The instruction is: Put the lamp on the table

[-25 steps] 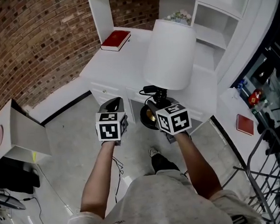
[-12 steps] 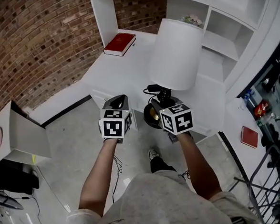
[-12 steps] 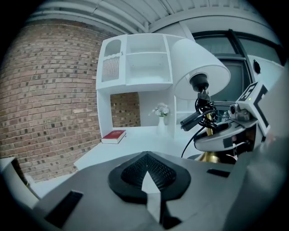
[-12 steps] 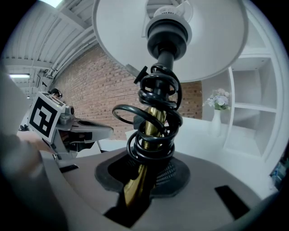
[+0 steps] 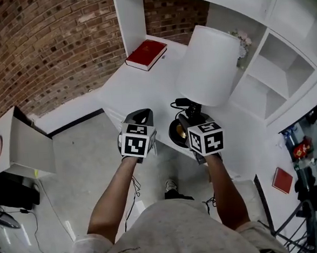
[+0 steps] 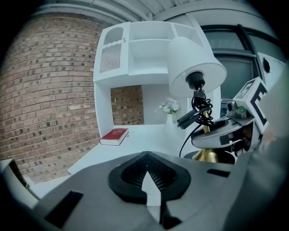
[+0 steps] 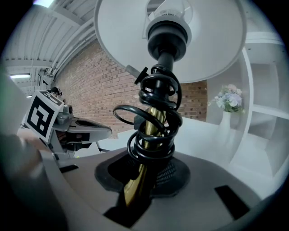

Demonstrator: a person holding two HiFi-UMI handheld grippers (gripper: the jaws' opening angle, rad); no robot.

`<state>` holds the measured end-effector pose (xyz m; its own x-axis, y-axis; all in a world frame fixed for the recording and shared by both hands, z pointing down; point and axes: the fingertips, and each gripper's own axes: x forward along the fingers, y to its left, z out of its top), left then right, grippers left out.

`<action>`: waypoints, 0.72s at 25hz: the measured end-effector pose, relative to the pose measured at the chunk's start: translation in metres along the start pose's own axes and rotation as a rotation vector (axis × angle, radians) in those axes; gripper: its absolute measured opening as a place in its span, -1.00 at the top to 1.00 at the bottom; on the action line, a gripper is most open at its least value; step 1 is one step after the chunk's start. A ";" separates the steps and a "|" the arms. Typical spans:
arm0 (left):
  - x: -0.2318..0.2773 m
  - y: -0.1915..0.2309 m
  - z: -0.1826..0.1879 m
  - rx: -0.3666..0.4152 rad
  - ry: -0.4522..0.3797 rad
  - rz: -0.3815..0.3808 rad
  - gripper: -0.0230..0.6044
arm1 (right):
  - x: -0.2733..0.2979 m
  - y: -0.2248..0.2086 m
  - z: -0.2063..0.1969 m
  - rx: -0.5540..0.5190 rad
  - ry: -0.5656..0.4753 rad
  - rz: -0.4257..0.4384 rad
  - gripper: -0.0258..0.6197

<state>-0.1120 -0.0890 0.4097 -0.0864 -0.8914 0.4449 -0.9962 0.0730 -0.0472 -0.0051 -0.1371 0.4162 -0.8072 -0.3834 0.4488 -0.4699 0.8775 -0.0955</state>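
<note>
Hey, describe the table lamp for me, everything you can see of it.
The table lamp has a white tapered shade, a black bulb socket, a slim brass-coloured stem and a dark round base. Its black cord is coiled around the stem. The right hand-held gripper is clamped on the lower stem. The lamp leans away from the person, above the front edge of the white desk. Whether the base touches the desk cannot be told.

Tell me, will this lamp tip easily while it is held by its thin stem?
Probably top-heavy: the wide white shade sits well above the gripped brass stem. The coiled cord looks floppy and may slip loose.
</note>
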 end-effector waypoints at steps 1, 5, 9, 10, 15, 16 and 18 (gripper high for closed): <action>0.006 0.003 0.000 -0.002 0.008 0.006 0.96 | 0.007 -0.005 0.003 -0.003 0.000 0.007 0.61; 0.028 0.015 0.005 -0.014 0.035 0.032 0.96 | 0.032 -0.021 0.013 -0.013 0.004 0.036 0.61; 0.046 0.024 0.009 -0.026 0.053 0.058 0.96 | 0.053 -0.035 0.022 -0.025 0.012 0.066 0.61; 0.049 0.027 0.010 -0.029 0.058 0.068 0.96 | 0.058 -0.038 0.024 -0.028 0.013 0.075 0.61; 0.072 0.039 0.015 -0.046 0.075 0.108 0.96 | 0.081 -0.055 0.033 -0.045 0.024 0.111 0.61; 0.077 0.039 0.017 -0.045 0.077 0.108 0.96 | 0.084 -0.059 0.034 -0.047 0.024 0.111 0.61; 0.080 0.041 0.018 -0.045 0.084 0.112 0.96 | 0.089 -0.061 0.036 -0.050 0.027 0.119 0.61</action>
<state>-0.1596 -0.1653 0.4271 -0.1956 -0.8359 0.5128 -0.9796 0.1912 -0.0618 -0.0611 -0.2352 0.4300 -0.8458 -0.2683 0.4612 -0.3525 0.9298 -0.1056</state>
